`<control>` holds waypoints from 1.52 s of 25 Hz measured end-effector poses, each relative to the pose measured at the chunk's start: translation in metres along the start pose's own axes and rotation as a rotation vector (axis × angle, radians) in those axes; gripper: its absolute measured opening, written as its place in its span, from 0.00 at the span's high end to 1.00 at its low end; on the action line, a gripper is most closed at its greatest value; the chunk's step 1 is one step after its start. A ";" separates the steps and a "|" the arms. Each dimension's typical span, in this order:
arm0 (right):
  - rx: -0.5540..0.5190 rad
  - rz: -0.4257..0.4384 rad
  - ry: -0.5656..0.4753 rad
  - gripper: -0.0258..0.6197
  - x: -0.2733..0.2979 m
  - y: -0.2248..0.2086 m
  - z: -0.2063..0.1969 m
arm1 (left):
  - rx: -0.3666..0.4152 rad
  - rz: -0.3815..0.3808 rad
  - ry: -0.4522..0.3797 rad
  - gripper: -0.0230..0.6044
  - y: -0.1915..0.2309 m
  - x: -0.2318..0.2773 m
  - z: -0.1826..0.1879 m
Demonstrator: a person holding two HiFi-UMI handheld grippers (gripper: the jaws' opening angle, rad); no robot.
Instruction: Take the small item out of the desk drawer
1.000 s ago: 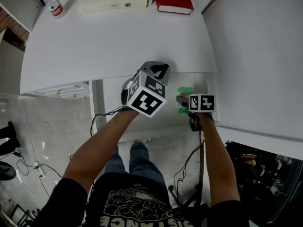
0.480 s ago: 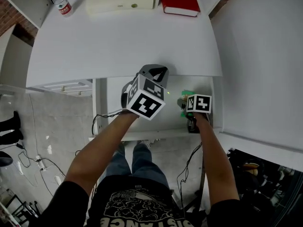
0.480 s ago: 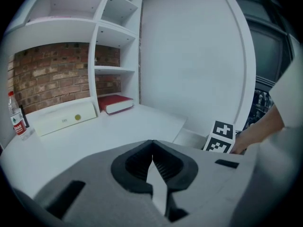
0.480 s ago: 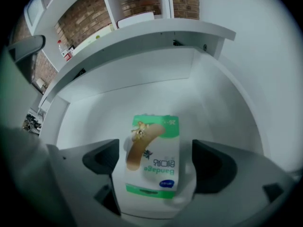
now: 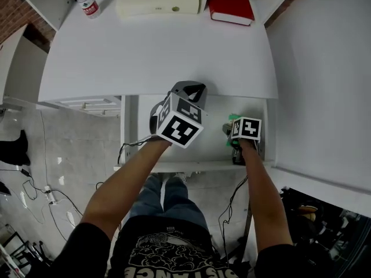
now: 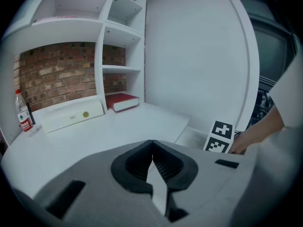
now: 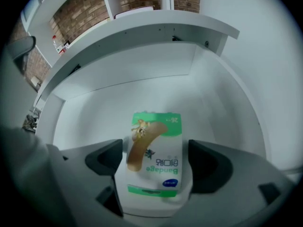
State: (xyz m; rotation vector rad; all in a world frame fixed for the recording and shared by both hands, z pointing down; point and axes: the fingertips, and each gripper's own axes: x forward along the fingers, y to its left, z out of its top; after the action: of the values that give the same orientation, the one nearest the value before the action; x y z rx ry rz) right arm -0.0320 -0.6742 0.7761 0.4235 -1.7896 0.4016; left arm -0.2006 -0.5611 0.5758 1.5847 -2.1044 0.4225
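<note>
Bandage box (image 7: 154, 155) in drawer (image 7: 94, 103) below desktop (image 5: 156, 57)

In the head view the right hand-held gripper (image 5: 231, 130), jaws closing either side of the bandage box (image 5: 233, 119), hides most of it — a green sliver shows. At the worktop's (image 5: 156, 57) far edge the red book (image 5: 232, 2) is cut off — the bottle's (image 5: 87, 3) label is unreadably small.
</note>
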 end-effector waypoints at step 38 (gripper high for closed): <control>0.005 0.050 -0.445 0.42 -0.190 0.037 0.065 | 0.044 0.002 -0.092 0.95 0.005 -0.082 0.067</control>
State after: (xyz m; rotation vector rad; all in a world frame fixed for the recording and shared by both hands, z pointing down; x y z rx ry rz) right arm -0.0586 -0.6586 0.5742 0.5007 -2.2339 0.3657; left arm -0.1992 -0.5266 0.4752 1.6555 -2.1791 0.4061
